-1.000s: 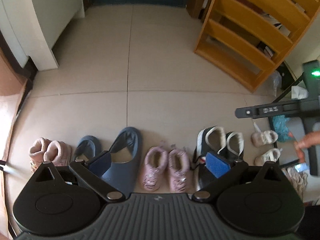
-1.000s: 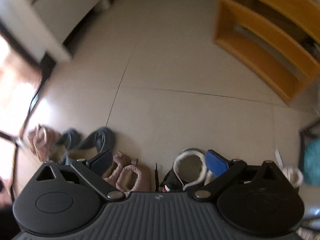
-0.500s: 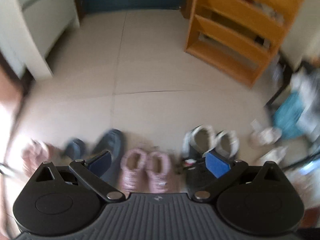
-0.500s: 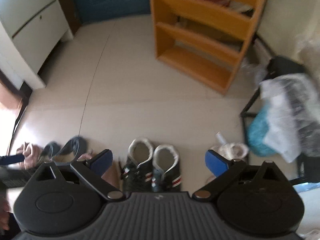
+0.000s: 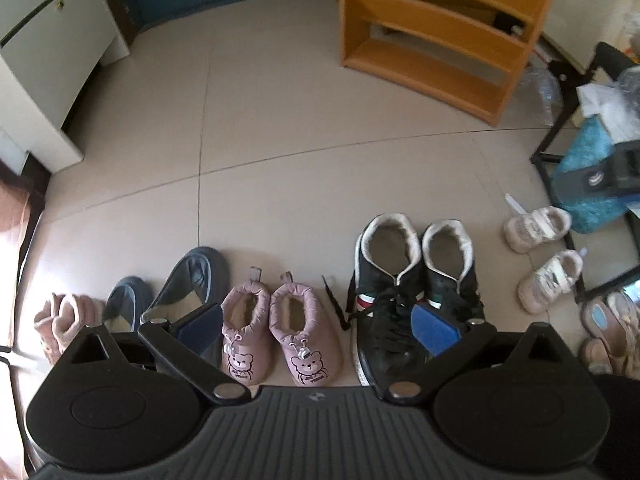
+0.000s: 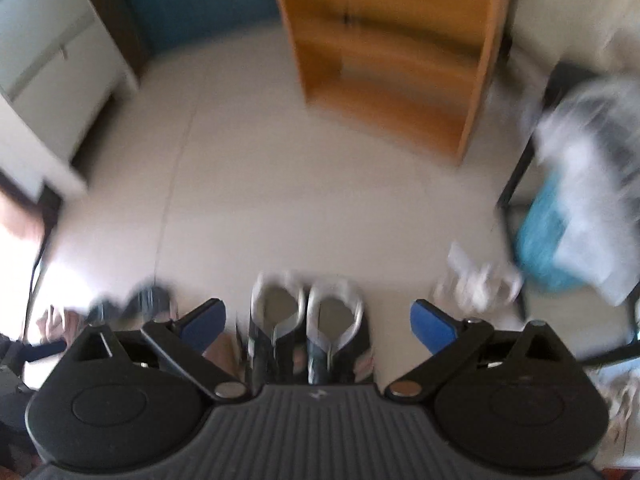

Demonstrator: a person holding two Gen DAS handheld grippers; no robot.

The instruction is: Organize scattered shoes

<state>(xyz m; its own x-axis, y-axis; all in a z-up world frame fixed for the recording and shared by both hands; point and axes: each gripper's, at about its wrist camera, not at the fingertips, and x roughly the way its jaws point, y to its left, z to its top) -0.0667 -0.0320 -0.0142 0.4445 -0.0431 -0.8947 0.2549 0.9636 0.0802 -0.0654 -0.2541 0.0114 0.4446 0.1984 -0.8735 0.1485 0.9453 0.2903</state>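
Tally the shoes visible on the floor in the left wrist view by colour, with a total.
Pink fuzzy slippers, partly hidden: 2
Blue-grey slippers: 2
Mauve bear slippers: 2
Black sneakers: 2
Cream toddler shoes: 2
Tan shoes at the right edge: count unclear, left out
Total: 10

Home entryway: row of household shoes (image 5: 304, 320) on beige tiled floor (image 5: 280, 152), orange wooden open shelf (image 5: 440, 40), white cabinet (image 5: 44, 60).
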